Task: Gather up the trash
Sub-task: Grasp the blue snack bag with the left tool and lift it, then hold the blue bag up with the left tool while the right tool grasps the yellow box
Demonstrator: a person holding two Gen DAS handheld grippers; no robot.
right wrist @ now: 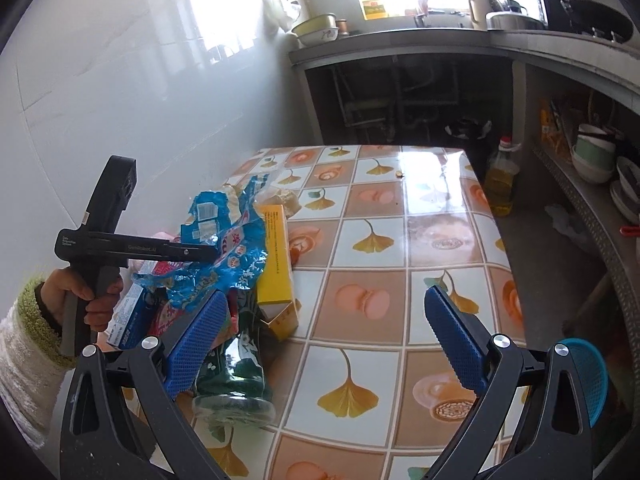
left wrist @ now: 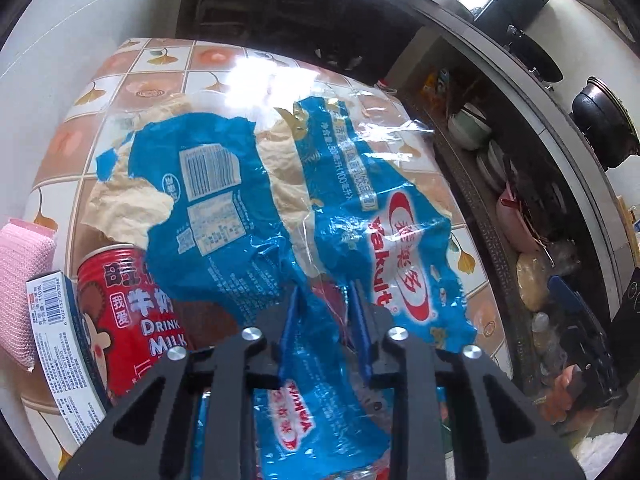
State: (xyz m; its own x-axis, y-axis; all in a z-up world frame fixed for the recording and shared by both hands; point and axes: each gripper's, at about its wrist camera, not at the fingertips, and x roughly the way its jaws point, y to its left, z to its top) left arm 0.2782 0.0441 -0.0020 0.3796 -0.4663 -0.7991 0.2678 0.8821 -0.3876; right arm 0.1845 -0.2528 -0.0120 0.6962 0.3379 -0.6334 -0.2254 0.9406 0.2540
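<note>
A torn, crumpled blue plastic wrapper (left wrist: 224, 216) lies over the trash pile at the left of the tiled table (right wrist: 400, 240). My left gripper (left wrist: 324, 300) has its blue pads nearly together, pinching a fold of that wrapper. The right wrist view shows this gripper (right wrist: 210, 254) from the side, held by a person's hand (right wrist: 88, 296), its tip on the wrapper (right wrist: 236, 248). My right gripper (right wrist: 326, 298) stands wide open above bare table, nothing between its fingers. A green glass bottle (right wrist: 236, 376) lies beside its left finger.
A red milk can (left wrist: 128, 300), a barcoded box (left wrist: 60, 340) and a pink cloth (left wrist: 24, 280) sit left of the wrapper. A yellow carton (right wrist: 276, 256) lies beside the pile. An oil bottle (right wrist: 500, 180) stands on the floor beyond the table; shelves of bowls run along the right.
</note>
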